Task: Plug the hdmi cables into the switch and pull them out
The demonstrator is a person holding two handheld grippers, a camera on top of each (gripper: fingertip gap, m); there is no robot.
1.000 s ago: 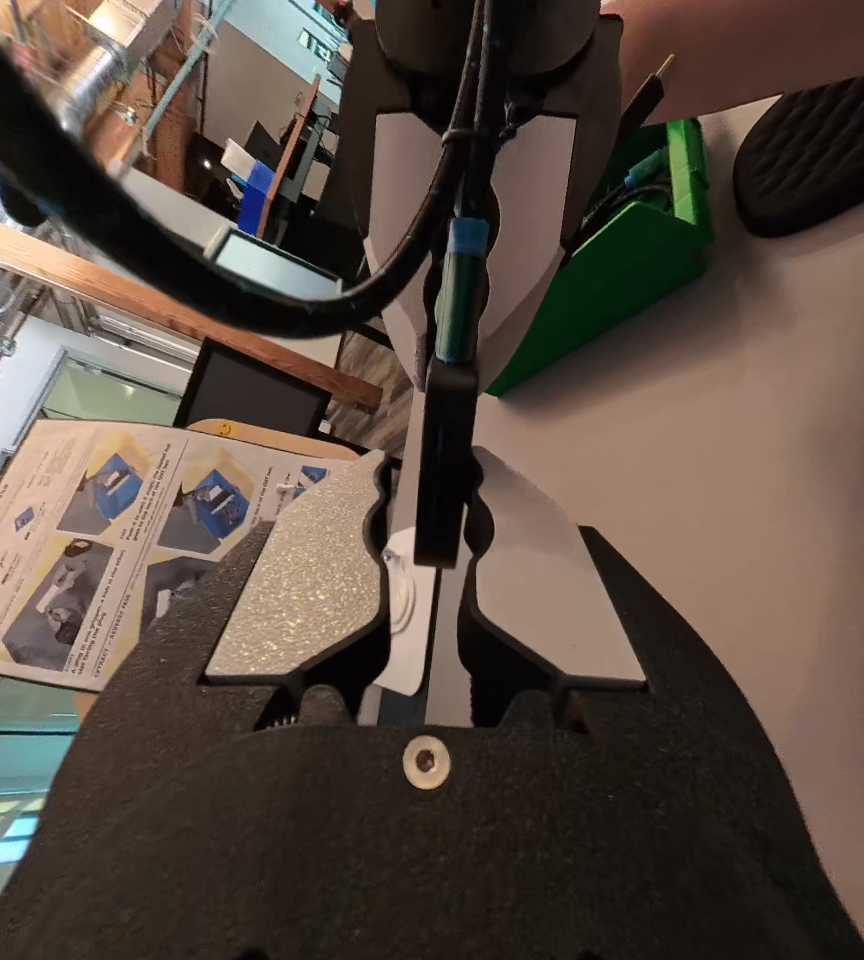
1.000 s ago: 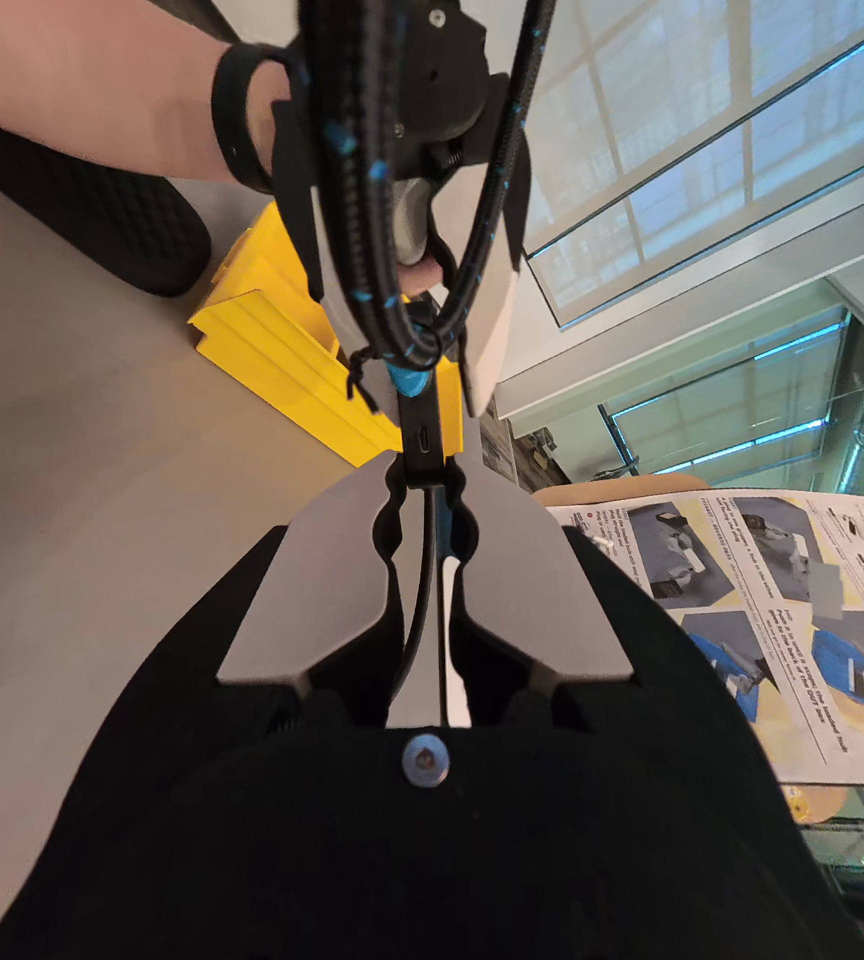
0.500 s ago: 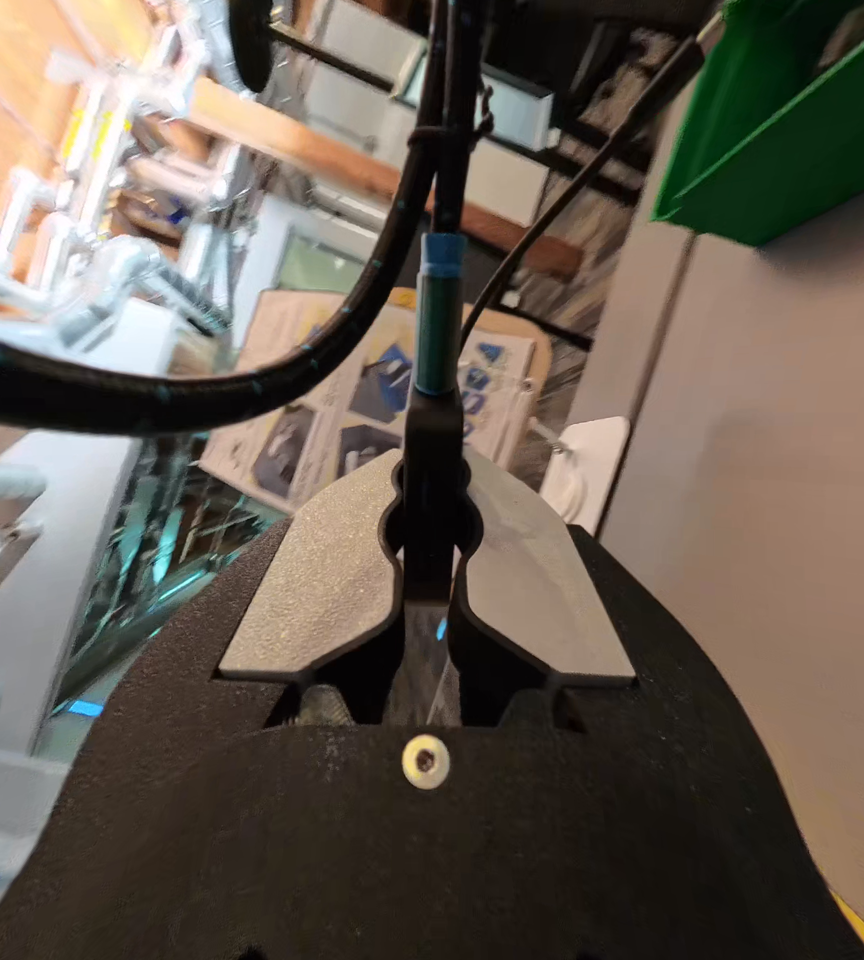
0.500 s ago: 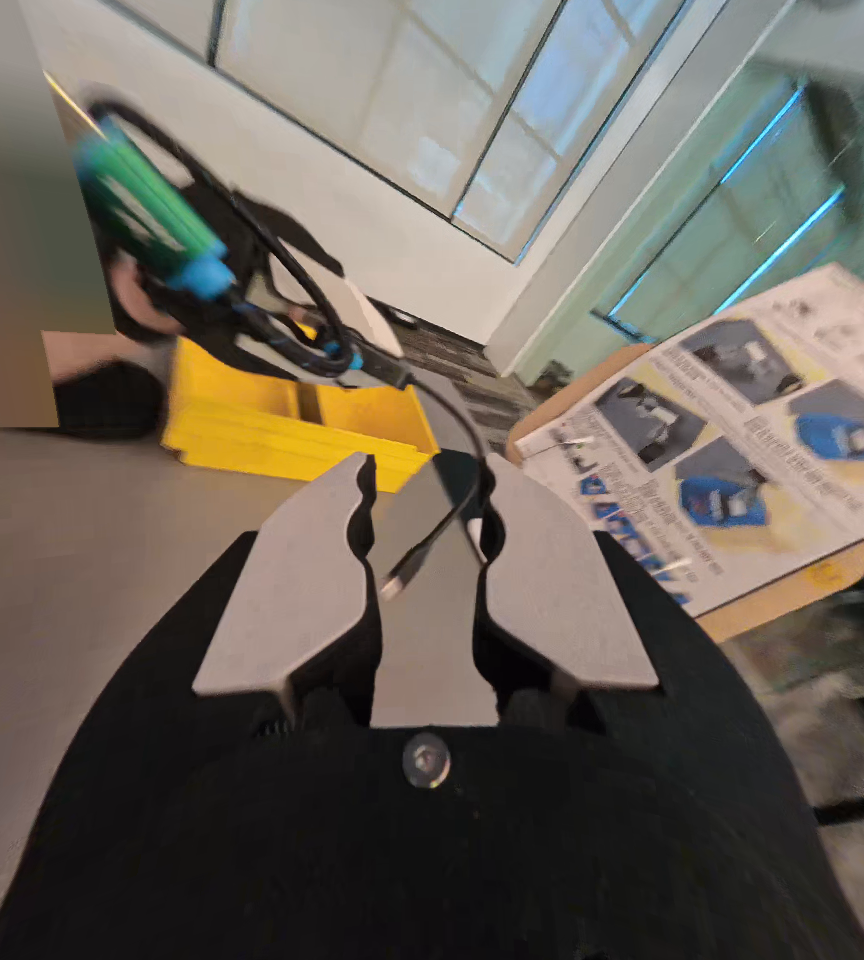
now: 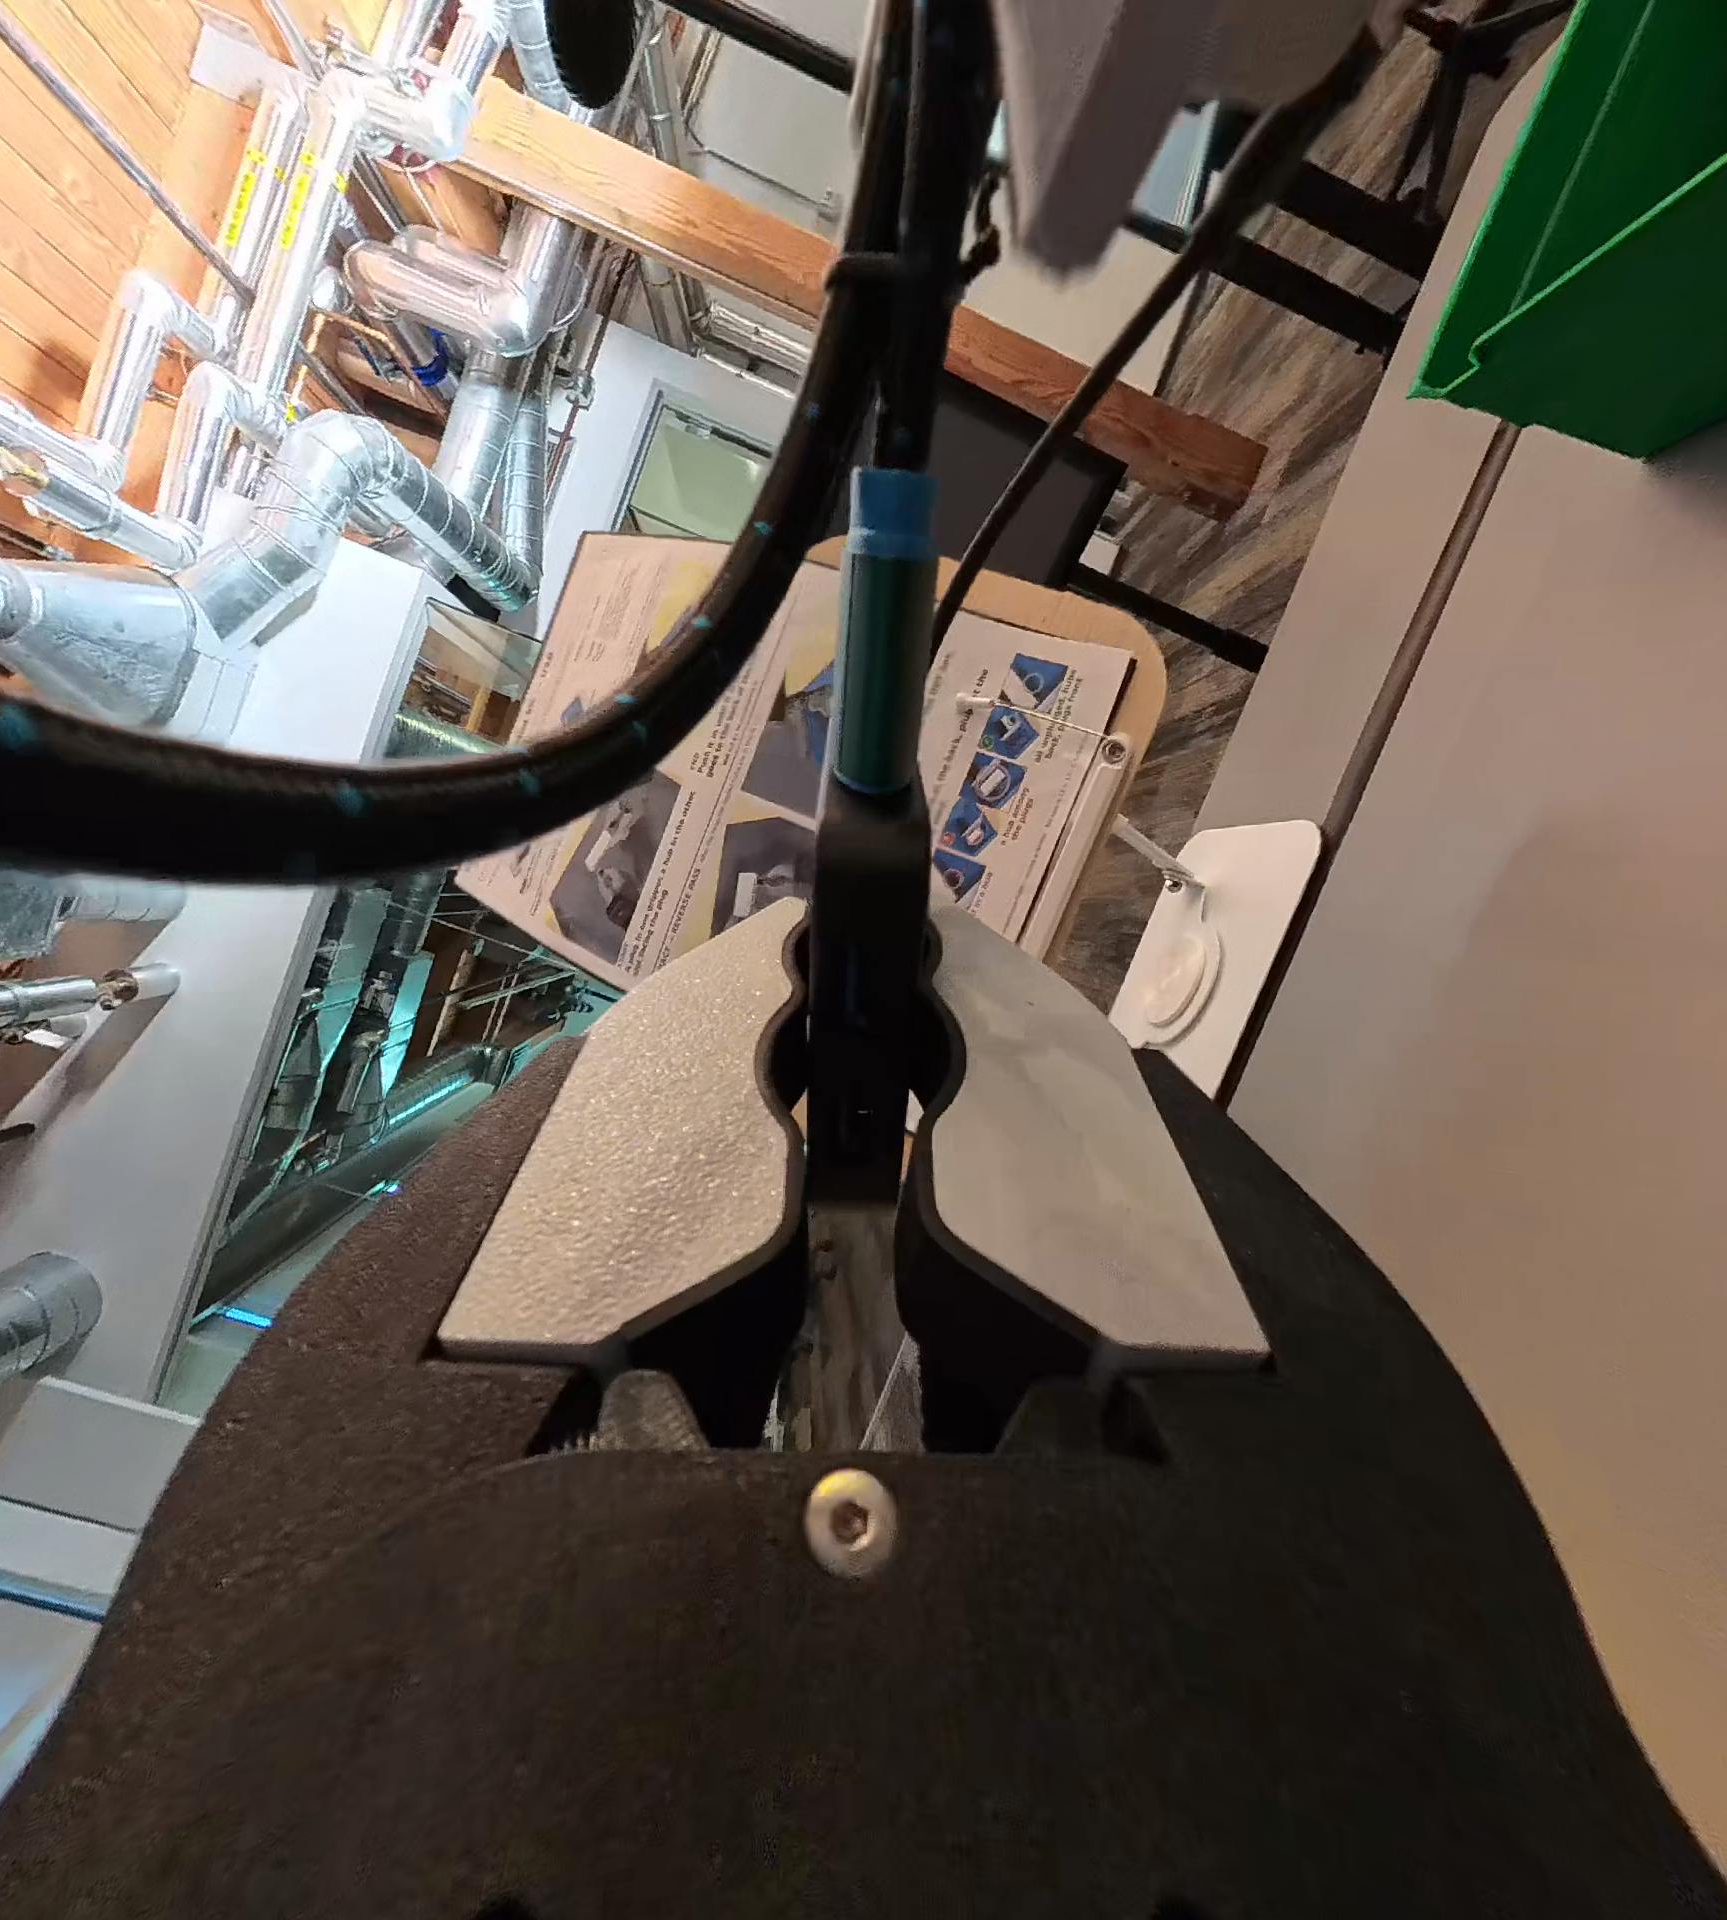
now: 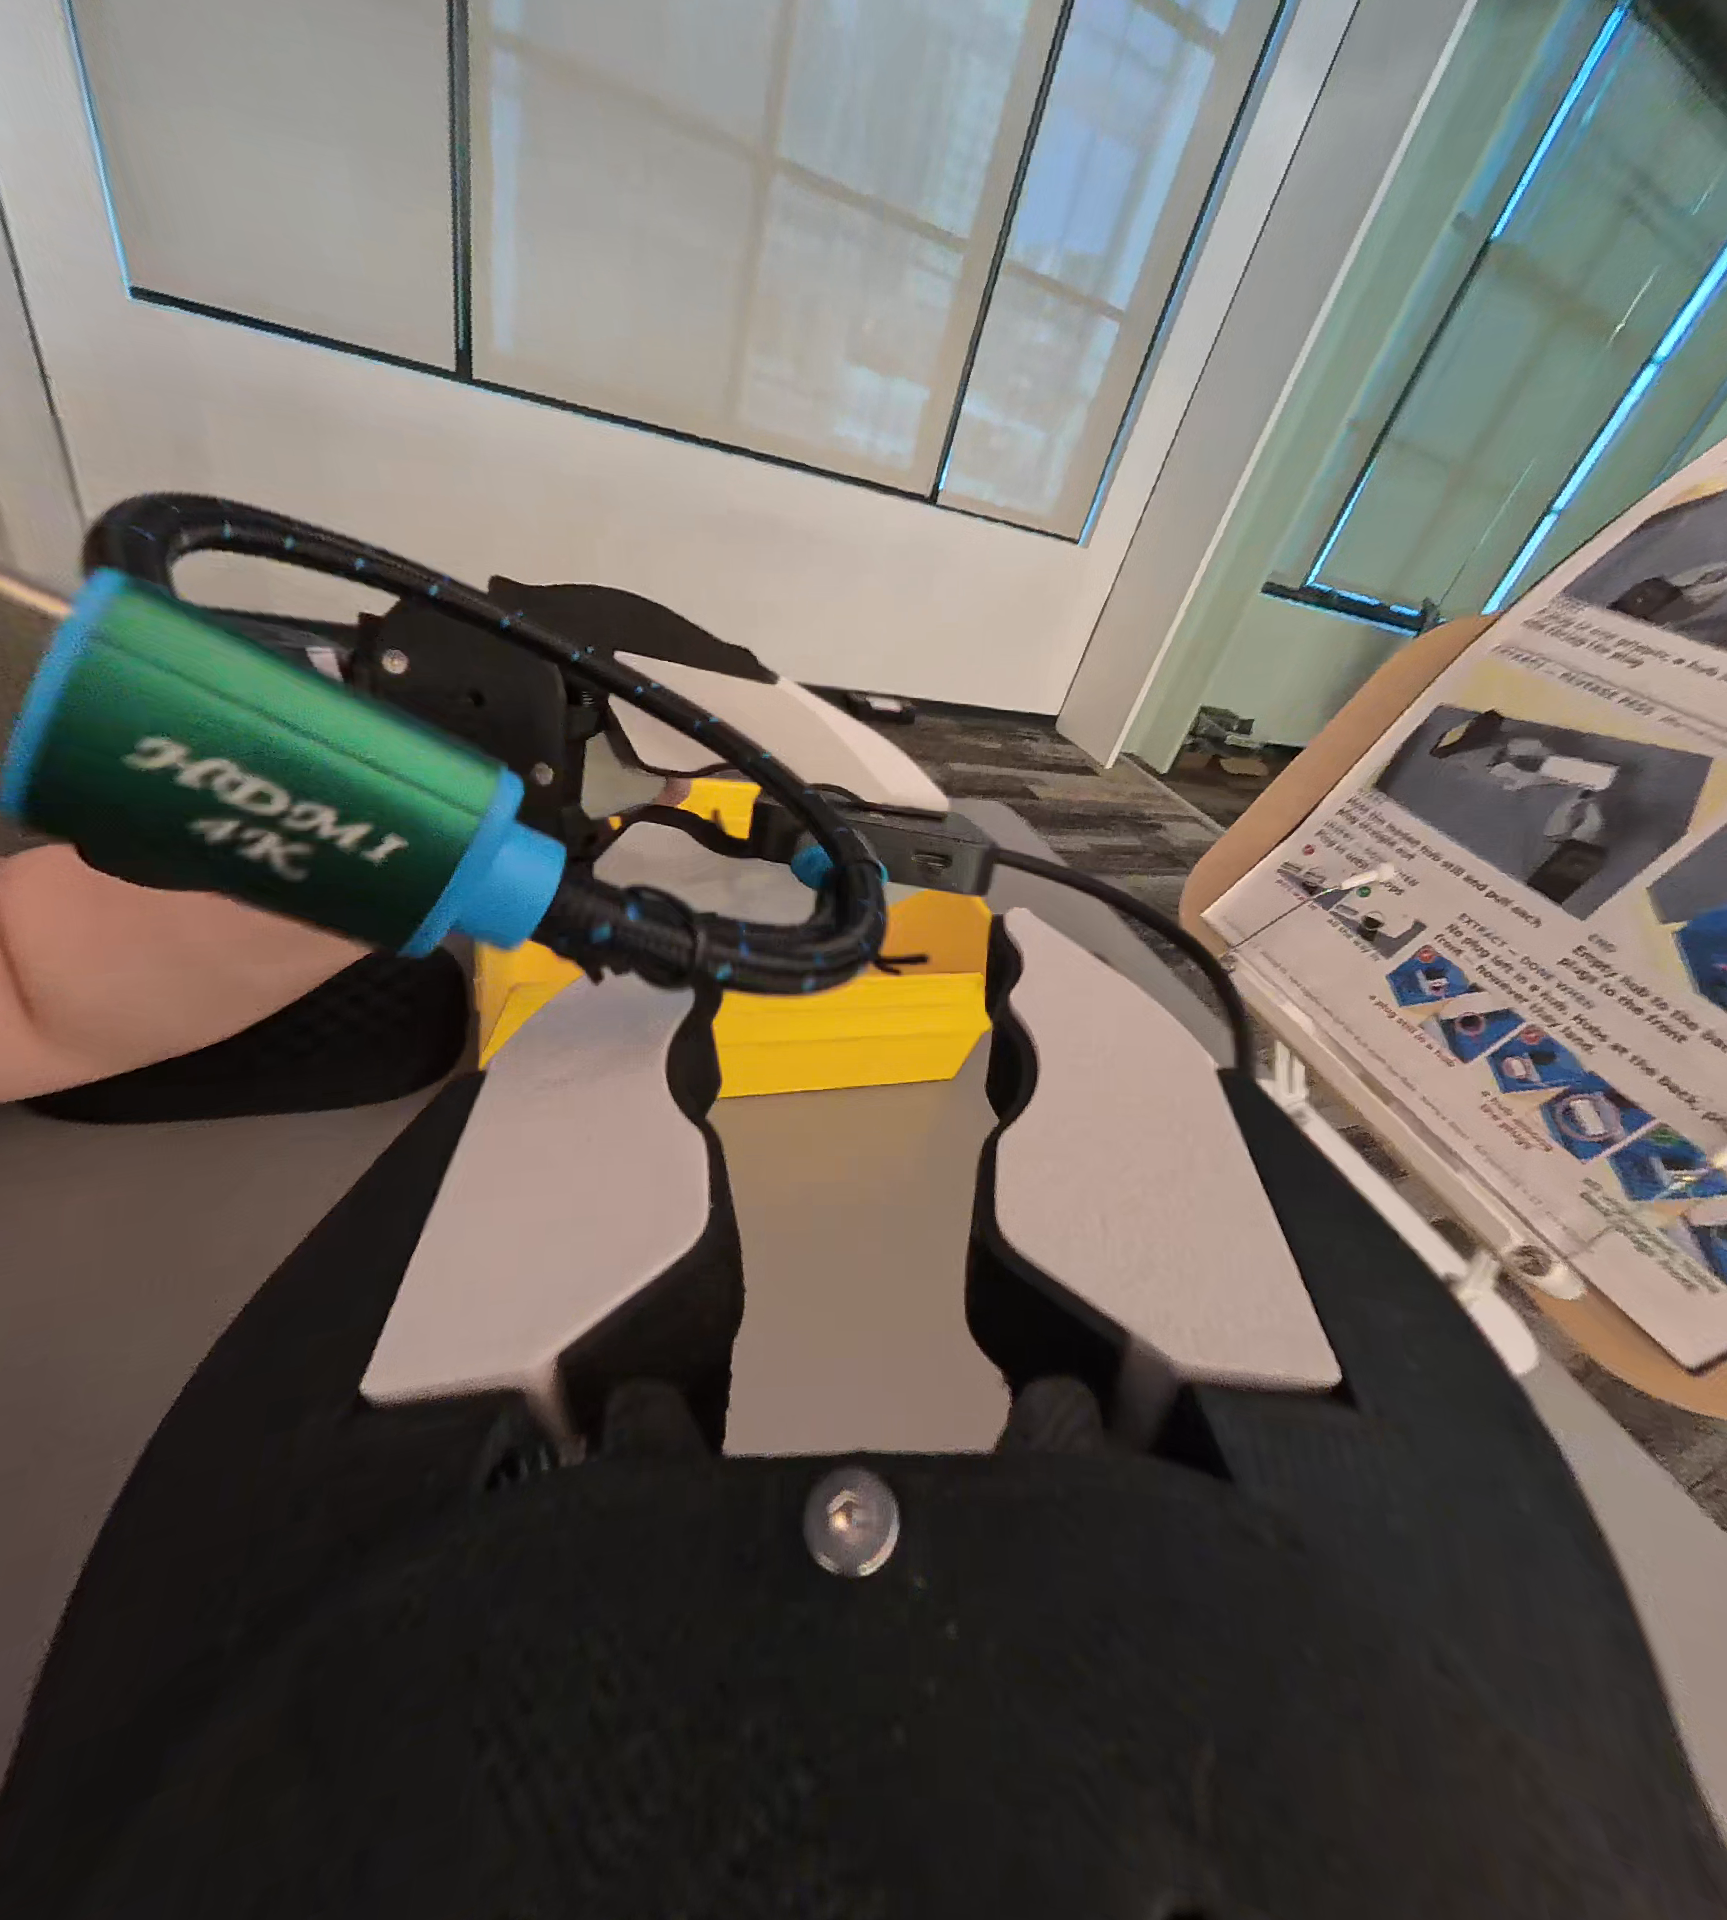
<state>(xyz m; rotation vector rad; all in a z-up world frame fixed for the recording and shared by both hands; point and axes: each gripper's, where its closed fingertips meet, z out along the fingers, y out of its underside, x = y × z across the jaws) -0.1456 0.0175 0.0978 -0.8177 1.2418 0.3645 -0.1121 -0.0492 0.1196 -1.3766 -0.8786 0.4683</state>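
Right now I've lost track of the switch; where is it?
The black switch is clamped in the left gripper, a green plug in its far end. From the right wrist view it hangs over the yellow bin.

In the right wrist view the bin (image 6: 838,1023) sits on the table (image 6: 111,1299) at frame centre, behind the open right hand-held gripper (image 6: 843,997). The left hand-held gripper (image 6: 942,862) reaches in from the left above the bin, holding the switch (image 6: 926,857) — a free plug (image 6: 256,769) hangs at far left. The instruction sheet (image 6: 1565,935) leans at right — beyond the table's edge.
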